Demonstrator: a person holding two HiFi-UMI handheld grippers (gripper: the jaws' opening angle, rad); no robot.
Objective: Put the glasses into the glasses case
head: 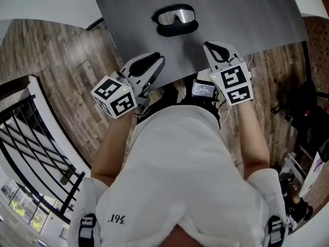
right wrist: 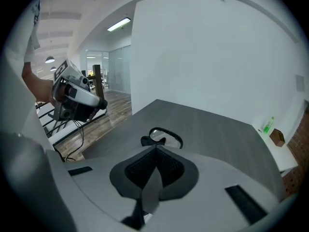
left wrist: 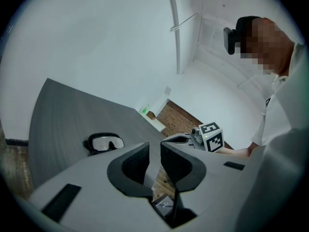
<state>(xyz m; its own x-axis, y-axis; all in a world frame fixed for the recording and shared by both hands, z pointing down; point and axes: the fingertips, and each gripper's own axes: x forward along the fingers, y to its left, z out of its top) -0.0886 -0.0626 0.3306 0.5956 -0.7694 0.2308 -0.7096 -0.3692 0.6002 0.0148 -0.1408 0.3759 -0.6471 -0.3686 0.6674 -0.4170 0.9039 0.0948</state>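
The black-framed glasses [head: 176,16] with clear lenses lie on the grey table [head: 247,19], far centre, on top of a black shape [head: 178,30] that looks like the case. They also show in the left gripper view as the glasses [left wrist: 104,142] and in the right gripper view as the glasses [right wrist: 164,137]. My left gripper [head: 158,60] hovers near the table's front edge, left of the glasses, with a narrow gap between its jaws and nothing in it. My right gripper [head: 208,46] hovers to the right of them, jaws pressed together and empty.
The table's near edge runs just under both grippers, with wood floor beyond. A black railing [head: 31,138] stands at the left. A small screen device [head: 203,89] sits at the person's waist. A green bottle [right wrist: 267,124] and a small box [right wrist: 277,137] stand beside the table's far side.
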